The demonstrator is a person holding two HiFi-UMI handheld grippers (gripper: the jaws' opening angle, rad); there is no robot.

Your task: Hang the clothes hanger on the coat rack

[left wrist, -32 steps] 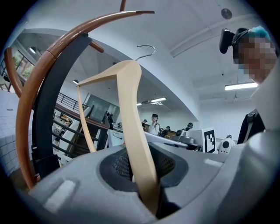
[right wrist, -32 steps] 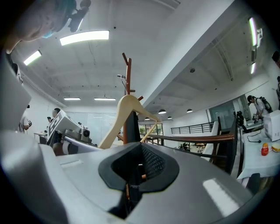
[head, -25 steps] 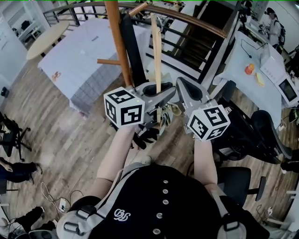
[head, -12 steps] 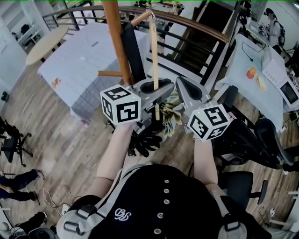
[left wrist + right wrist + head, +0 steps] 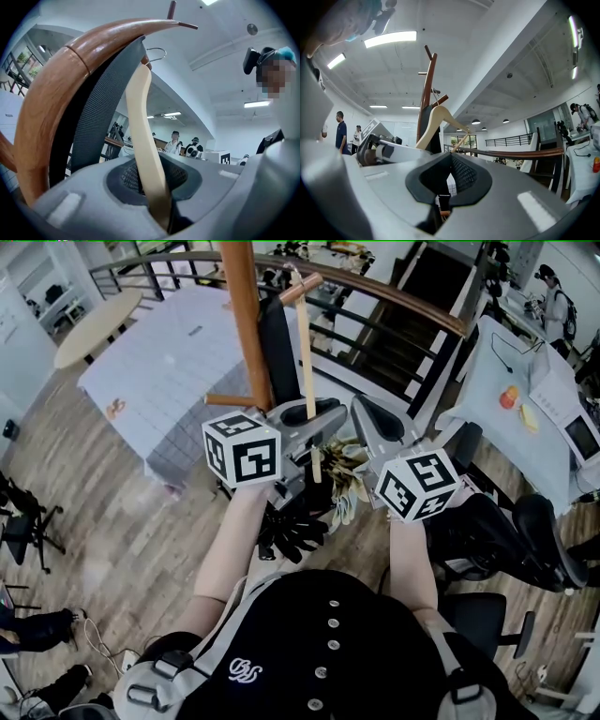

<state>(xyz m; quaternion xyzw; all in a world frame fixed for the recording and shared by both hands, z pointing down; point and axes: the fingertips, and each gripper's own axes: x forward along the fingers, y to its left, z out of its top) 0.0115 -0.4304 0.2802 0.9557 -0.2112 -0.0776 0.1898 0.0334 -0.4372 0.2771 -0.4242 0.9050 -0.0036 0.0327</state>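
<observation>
The clothes hanger point(image 5: 306, 362) is pale wood with a metal hook point(image 5: 158, 53). It stands almost upright in the air beside the coat rack point(image 5: 242, 324), with its hook up near a brown peg point(image 5: 304, 286) at the 12 o'clock edge of the head view. I cannot tell whether the hook is over the peg yet.

It looks light and stiff, so it should not sag. The smooth, rounded wood could twist or slip in a pinch, and the hook end is free to swing. The lower part of one arm is a sound place to hold it, well clear of the hook.

The left hand-held gripper point(image 5: 152, 180) has it there, jaws drawn in narrowly with the pads pressed on the wood. A dark grey strip of fabric point(image 5: 101, 108) hangs from the rack, close by at 9 o'clock of the hanger.

The right hand-held gripper point(image 5: 449, 180) sits at 3 o'clock of the left one. Its jaws are together and hold nothing, and it points toward the rack.

A white table point(image 5: 169, 362) stands beyond the rack at 10 o'clock.
</observation>
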